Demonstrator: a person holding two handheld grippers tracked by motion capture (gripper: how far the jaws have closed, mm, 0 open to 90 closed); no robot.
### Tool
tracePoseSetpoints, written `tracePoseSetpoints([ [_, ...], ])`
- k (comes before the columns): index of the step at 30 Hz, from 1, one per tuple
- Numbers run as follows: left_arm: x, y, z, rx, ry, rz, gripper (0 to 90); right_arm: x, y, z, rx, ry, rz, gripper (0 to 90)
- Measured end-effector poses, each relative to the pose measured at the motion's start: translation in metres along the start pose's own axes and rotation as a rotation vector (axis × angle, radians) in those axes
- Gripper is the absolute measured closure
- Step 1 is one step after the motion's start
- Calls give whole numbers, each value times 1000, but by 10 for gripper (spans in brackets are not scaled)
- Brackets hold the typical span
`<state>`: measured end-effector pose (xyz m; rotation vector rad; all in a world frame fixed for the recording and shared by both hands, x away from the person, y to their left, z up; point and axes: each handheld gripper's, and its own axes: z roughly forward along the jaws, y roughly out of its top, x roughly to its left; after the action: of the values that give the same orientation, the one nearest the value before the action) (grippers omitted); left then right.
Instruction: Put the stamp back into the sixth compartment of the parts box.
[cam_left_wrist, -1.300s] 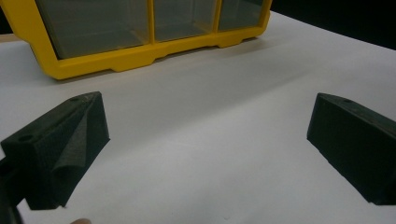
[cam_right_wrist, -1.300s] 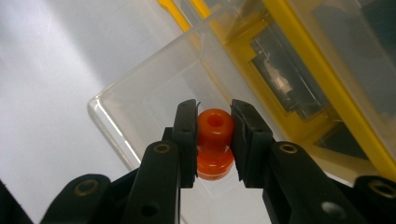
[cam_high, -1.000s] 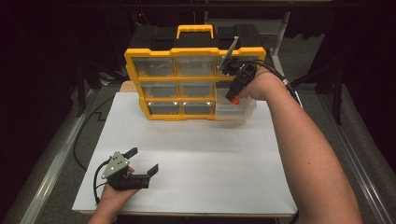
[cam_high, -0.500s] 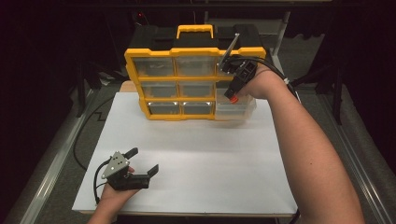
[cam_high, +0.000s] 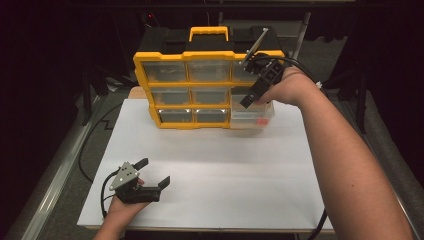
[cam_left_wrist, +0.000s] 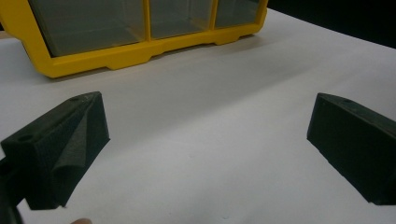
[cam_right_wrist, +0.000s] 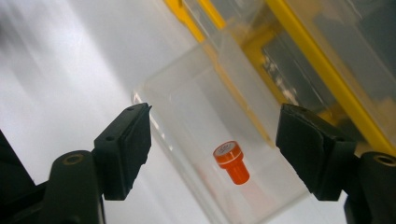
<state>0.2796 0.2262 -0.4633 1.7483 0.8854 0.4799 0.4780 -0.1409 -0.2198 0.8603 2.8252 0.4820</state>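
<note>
Right gripper: jaws wide, just opened, nothing between the pads; orange plug lies in clear drawer, pulled out at organizer's 5 o'clock corner.
Lift straight up, clear drawer rim, then push drawer shut squarely. Left gripper wide, idle at 7 o'clock on the white board.

The right gripper now sits a little higher over the pulled-out clear drawer of the yellow organizer than 1 second ago. Its jaws have just been opening and stand apart with nothing between the pads. The orange piece, earlier at the gripper's tips, now lies on the drawer floor, apart from both jaws.
</note>
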Motion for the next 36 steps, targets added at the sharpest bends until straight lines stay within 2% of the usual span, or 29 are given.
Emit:
tracePoseSetpoints([
  [7,0,0,1,1,1,-1,2,6,-23,-10,11,-7,18,260],
  [13,0,0,0,0,8,-3,2,5,-47,-15,18,-8,26,241],
  [18,0,0,2,5,14,-2,2,5,-63,-16,23,-4,46,232],
  [25,-1,-1,2,11,13,2,2,6,-84,-17,29,9,49,217],
  [36,-1,0,2,7,17,-2,2,16,-109,-16,56,14,57,193],
])
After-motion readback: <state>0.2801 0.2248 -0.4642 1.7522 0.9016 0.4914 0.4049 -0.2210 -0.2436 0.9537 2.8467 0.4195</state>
